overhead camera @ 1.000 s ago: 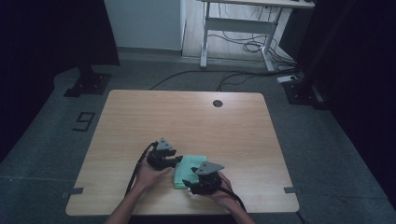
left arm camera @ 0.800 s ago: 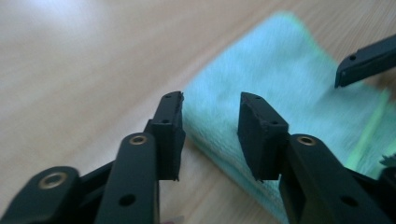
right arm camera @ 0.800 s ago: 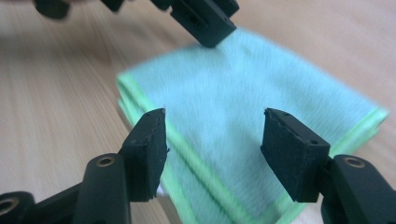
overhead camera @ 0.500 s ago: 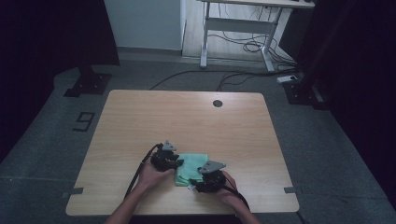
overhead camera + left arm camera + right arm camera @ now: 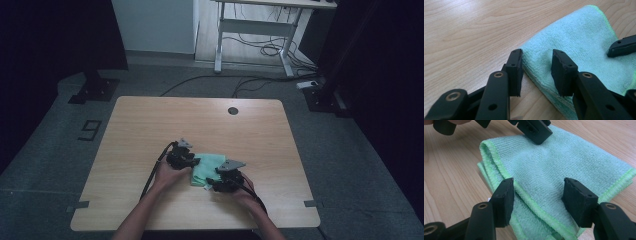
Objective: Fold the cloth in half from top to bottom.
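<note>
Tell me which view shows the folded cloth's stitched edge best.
The right gripper view: the green cloth lies close, its bright hemmed edge and stacked layers plain between the open right gripper. The left gripper view shows one folded side by the open left gripper. The high view shows a small green patch between both grippers.

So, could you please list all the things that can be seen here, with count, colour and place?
cloth: one, light green, folded, near edge of the table, between the grippers
table: one, light wood, centre, with a dark round hole near its far edge
desk frame: one, white, on the floor behind
cables: several, black, under that frame
left gripper: one, black, open, astride the cloth's edge
right gripper: one, black, open, over the cloth
hands: two, holding the grippers
</note>
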Motion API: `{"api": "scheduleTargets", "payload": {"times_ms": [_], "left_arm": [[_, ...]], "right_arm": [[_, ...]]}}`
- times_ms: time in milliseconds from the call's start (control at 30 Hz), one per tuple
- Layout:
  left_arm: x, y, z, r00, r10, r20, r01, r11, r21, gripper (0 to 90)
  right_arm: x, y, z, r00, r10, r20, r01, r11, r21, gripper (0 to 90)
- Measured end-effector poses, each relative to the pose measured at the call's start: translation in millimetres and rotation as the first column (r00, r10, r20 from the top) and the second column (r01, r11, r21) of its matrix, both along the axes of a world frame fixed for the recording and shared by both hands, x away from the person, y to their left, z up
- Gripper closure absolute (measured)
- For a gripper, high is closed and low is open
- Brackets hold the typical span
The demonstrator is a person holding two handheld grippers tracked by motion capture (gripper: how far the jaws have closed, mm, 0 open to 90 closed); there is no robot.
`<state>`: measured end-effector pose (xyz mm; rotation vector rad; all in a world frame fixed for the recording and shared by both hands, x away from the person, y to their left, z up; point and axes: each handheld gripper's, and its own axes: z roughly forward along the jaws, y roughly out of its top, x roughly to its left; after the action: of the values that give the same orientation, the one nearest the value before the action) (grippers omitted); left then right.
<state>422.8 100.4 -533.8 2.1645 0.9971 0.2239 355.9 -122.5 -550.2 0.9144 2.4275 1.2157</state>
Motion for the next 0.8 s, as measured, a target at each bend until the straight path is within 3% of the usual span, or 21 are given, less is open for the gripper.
{"api": "scheduleTargets", "payload": {"times_ms": [233,367,600,800], "left_arm": [[-1.8,0.4,3.5,0.9999,0.001,0.012,-0.001,1.0000,-0.005,59.9],[-9.9,5.0,16.0,0.9989,0.002,0.046,-0.001,0.9996,-0.028,58.8],[-36.5,14.9,36.5,0.9941,0.006,0.108,-0.001,0.9988,-0.050,55.1],[-66.6,27.3,36.4,0.9909,0.012,0.134,-0.002,0.9971,-0.076,52.9]], "right_arm": [[-0.1,-0.8,0.8,1.0000,-0.005,0.001,0.005,1.000,0.013,42.0],[-4.7,-6.4,10.3,0.9996,-0.008,0.026,0.006,0.997,0.072,41.9],[-11.9,-20.4,22.1,0.9982,-0.026,0.055,0.020,0.994,0.112,41.1],[-22.9,-37.1,27.3,0.9966,-0.047,0.068,0.036,0.987,0.158,40.0]]}}
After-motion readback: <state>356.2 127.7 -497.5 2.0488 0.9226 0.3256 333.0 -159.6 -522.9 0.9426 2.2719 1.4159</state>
